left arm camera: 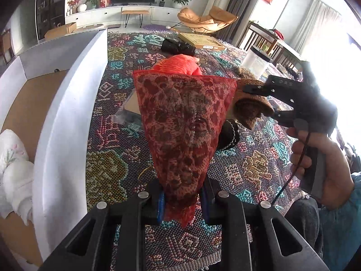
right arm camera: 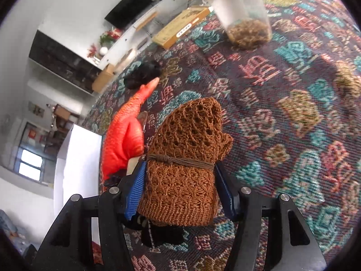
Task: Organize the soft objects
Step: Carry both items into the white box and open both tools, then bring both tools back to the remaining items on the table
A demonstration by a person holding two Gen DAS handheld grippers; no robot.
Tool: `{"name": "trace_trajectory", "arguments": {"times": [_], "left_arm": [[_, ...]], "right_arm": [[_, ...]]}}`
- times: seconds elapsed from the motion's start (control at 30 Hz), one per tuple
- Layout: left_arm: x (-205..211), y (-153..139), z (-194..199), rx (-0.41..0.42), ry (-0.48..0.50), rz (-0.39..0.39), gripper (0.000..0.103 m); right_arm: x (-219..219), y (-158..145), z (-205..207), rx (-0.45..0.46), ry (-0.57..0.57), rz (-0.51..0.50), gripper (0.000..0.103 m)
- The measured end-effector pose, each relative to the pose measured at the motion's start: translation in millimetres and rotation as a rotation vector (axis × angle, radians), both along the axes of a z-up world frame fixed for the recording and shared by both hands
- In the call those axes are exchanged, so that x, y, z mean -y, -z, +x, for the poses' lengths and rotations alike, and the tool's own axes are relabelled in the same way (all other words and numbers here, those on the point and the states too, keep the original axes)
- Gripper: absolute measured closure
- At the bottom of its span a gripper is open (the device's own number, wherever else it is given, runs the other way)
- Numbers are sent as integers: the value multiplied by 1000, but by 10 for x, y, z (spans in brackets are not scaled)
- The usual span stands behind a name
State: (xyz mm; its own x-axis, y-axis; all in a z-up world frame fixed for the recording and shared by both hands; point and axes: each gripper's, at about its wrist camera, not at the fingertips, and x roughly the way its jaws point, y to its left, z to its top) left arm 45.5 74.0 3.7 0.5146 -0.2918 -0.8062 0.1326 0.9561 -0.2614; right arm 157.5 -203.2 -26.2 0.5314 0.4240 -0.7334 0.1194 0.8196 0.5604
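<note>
My left gripper (left arm camera: 182, 194) is shut on the narrow end of a red lace cloth (left arm camera: 182, 122), which fans out in front of the camera above the patterned woven cover (left arm camera: 108, 164). To its right, a hand holds my right gripper (left arm camera: 259, 101), shut on a brown knitted piece (left arm camera: 250, 110) lifted off the cover. In the right wrist view the brown knit (right arm camera: 182, 174), tied round with a brown cord, sits between the blue pads (right arm camera: 136, 189) of the right gripper (right arm camera: 180, 187). An orange-red soft item (left arm camera: 178, 64) (right arm camera: 126, 140) lies behind. A small black item (left arm camera: 227, 135) lies below the knit.
A white open box (left arm camera: 67, 113) (right arm camera: 79, 158) stands at the left with white folded cloth (left arm camera: 13, 164) inside. Farther back lie a black bundle (left arm camera: 178, 46) (right arm camera: 142, 74), a flat yellow box (left arm camera: 200, 40) (right arm camera: 180, 27) and a clear lidded container (left arm camera: 257, 61) (right arm camera: 243, 11).
</note>
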Motion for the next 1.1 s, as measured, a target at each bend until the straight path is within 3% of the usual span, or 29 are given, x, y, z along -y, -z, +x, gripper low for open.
{"name": "trace_trajectory", "arguments": {"times": [0.13,0.27,0.4,0.57,0.67,0.77,0.87,0.97,1.0,1.1], "left_arm": [[22,-83,-48,16,17,-47,79],[0,-194,-83,14,28,-98,79],[-347,-517,-216,81,-17,-104,79],[-1145,-852,-396,139,-177,2,79],[-1619,-807,-517,110,-291,109,79],[-2066,-574,-647,29,-425,156,75],[-2349,-294,-714,-61,-506,203,44],[-2481,-214,-790,-42,-580,237,17],[-2489,-221,-797,-21,-593,231,11],[-2403,-290,-753,39,-595,204,10]], "right_arm": [[133,-410,-418,152,-6,-136,42],[161,-356,-557,71,-32,-279,42],[-63,-614,-763,146,-104,-215,42],[-1098,-1232,-979,274,-369,-52,40],[-1868,-1415,-1108,278,-549,48,40],[-2548,-1335,-1212,226,-694,121,34],[-3027,-1078,-1258,148,-801,139,23],[-3046,-892,-1263,96,-801,160,23],[-2945,-880,-1229,114,-776,148,23],[-2558,-905,-1155,199,-650,6,19]]}}
